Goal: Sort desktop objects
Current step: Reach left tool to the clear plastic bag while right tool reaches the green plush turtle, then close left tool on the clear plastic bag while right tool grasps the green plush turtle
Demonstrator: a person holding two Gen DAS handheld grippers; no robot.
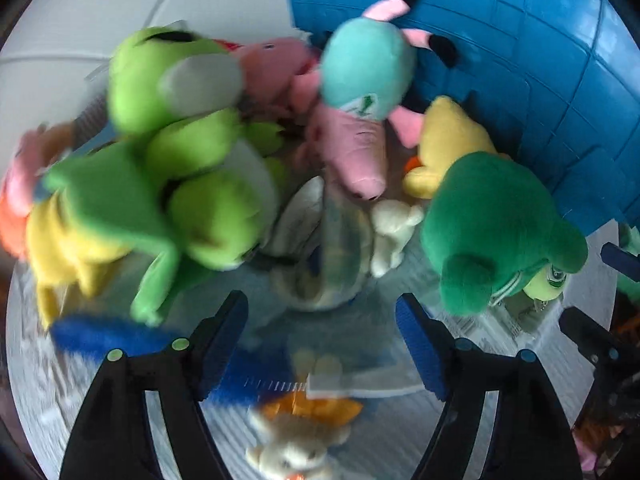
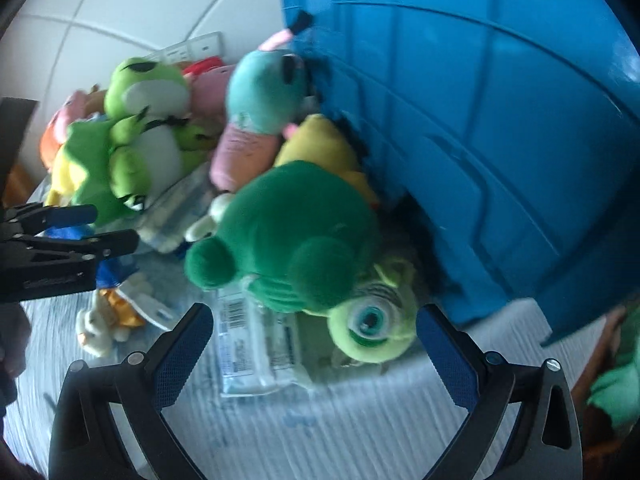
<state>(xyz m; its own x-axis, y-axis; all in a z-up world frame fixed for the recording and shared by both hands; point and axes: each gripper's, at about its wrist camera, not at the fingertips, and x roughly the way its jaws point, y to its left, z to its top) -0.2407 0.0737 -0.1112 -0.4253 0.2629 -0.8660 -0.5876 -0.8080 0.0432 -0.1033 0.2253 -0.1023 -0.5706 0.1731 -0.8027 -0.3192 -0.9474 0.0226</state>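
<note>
A heap of plush toys lies on the white ribbed tabletop (image 2: 360, 432) against a blue plastic bin (image 2: 500, 128). It holds a light green frog (image 1: 188, 152), a teal and pink toy (image 1: 360, 92), a yellow toy (image 1: 448, 140) and a dark green toy (image 1: 496, 232). My left gripper (image 1: 322, 344) stands open above a clear packet (image 1: 360, 360) and a small white and orange plush (image 1: 296, 444), pressing nothing. My right gripper (image 2: 316, 356) is open wide over a barcoded clear packet (image 2: 256, 344), beside a green one-eyed plush (image 2: 372, 328). The left gripper (image 2: 116, 227) also shows at the right wrist view's left edge.
The blue bin (image 1: 520, 60) walls off the right side. A blue fuzzy toy (image 1: 100, 336) lies by the left finger. A white wall (image 2: 140, 8) with a socket strip (image 2: 192, 50) stands behind the heap. The right gripper (image 1: 600, 292) appears at the left wrist view's right edge.
</note>
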